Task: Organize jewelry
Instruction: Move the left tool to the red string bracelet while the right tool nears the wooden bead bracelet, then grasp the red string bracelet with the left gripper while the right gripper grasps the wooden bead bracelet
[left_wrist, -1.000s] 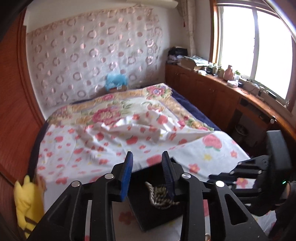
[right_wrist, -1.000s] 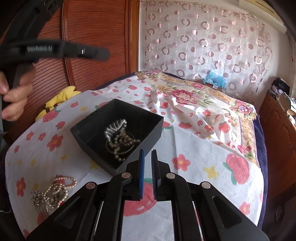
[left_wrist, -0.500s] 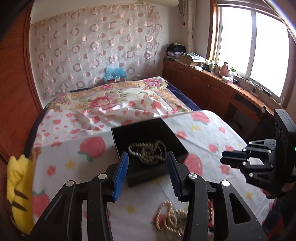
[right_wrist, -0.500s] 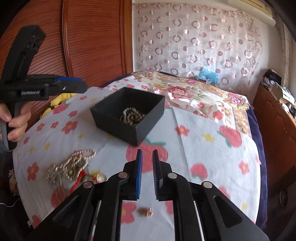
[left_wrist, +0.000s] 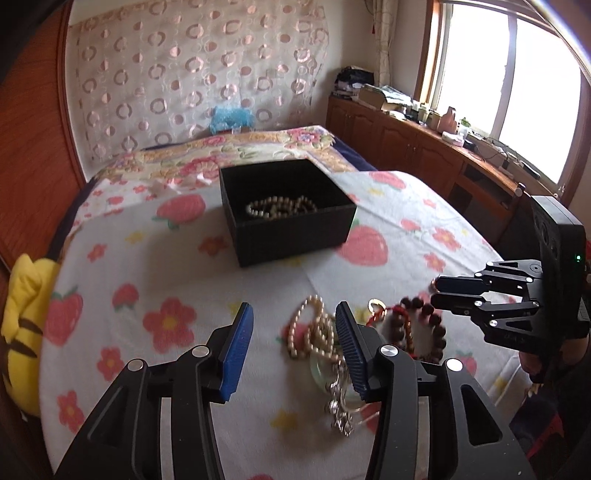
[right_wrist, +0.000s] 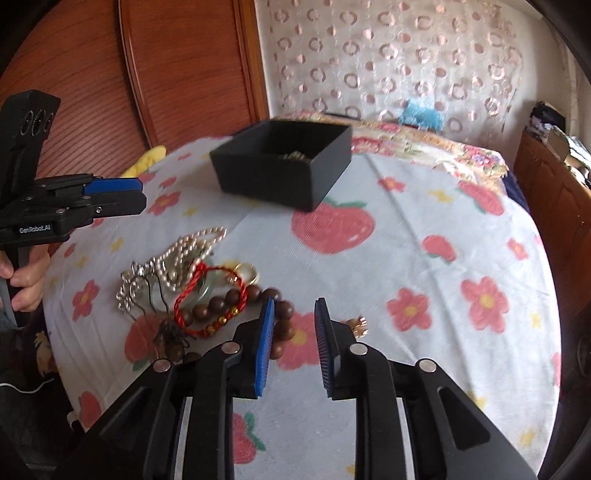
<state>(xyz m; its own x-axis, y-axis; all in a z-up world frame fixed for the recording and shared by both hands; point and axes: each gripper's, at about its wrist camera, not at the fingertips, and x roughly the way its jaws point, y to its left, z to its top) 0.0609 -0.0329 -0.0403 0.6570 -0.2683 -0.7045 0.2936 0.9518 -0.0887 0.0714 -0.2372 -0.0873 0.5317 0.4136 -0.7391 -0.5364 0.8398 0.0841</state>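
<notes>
A black box stands on the strawberry-print bedspread with a string of beads lying inside it. Nearer the bed's edge lies a jewelry pile: a pearl necklace, a silver hair comb, a red cord bracelet and a brown bead bracelet. A small gold piece lies apart from the pile. My left gripper hovers over the pearl necklace, its jaws opening and holding nothing. My right gripper hangs beside the brown beads, its jaws opening and holding nothing.
A yellow plush toy sits at the bed's left edge against the wooden panel. Low wooden cabinets run under the window on the right. A person's hand holds the left gripper's handle.
Both grippers drew back from the black box and sank toward the jewelry pile. Both pairs of jaws widened; the right went from almost shut to clearly apart.
</notes>
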